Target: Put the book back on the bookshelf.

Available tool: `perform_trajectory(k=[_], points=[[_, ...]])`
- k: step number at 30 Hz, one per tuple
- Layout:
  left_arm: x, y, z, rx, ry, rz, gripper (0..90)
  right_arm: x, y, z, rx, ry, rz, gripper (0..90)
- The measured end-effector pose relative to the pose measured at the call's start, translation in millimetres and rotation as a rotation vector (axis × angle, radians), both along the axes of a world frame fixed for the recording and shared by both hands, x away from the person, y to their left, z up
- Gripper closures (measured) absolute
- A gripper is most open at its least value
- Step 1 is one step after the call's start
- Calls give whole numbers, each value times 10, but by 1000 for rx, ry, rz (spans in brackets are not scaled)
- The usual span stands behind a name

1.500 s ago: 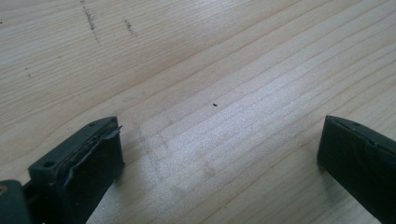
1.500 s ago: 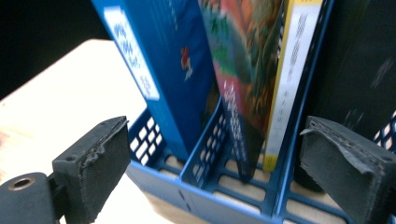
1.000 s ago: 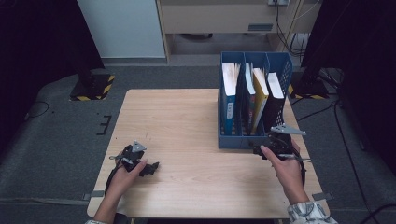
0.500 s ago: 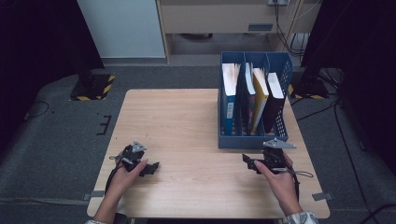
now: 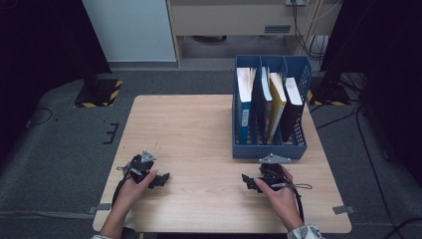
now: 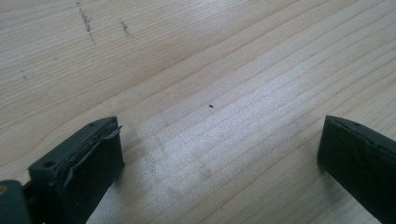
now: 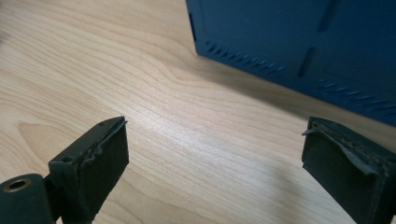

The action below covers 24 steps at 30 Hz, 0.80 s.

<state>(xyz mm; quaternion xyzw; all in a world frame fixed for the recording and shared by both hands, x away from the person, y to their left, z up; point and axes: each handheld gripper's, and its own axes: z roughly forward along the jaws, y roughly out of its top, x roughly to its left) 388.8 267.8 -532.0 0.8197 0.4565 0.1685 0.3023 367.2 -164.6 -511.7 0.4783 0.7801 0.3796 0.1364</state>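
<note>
A blue file rack (image 5: 268,149) stands at the right back of the wooden table (image 5: 194,129), holding several upright books (image 5: 276,102). My right gripper (image 5: 249,182) rests low on the table just in front of the rack, jaws wide apart with nothing between them; its own view shows the rack's blue front wall (image 7: 299,42) close ahead on the right. My left gripper (image 5: 161,178) lies at the table's front left, also open and empty, with bare wood (image 6: 215,107) between its pads.
A pale cabinet (image 5: 132,30) and a shelf unit stand beyond the table's far edge. Black stands with yellow-striped feet (image 5: 99,92) sit on the grey floor to the left and right. Cables trail on the floor at the right.
My right gripper has drawn back from the rack's front toward the table's front edge and turned left. The left gripper has stayed put.
</note>
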Motion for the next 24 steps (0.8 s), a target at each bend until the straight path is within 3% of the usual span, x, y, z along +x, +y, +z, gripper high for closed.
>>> perform_trajectory(k=[5, 8, 10, 15, 16, 24], points=[[1, -1, 0, 0, 1, -1, 0, 37, 130, -104, -26, 15, 4, 77], [1, -2, 0, 0, 1, -2, 0, 65, 187, -183, -68, 16, -10, 81], [1, -3, 1, 0, 1, -3, 0, 70, 198, -206, -66, 21, -25, 79], [0, -6, 1, 1, 1, -5, 0, 93, 193, -256, -94, -38, -64, 80], [0, -6, 1, 1, 2, -6, 0, 84, 214, -270, -135, -52, -57, 68], [3, -8, 2, 2, 3, -10, 0, 77, 230, -271, -139, -48, -62, 60]])
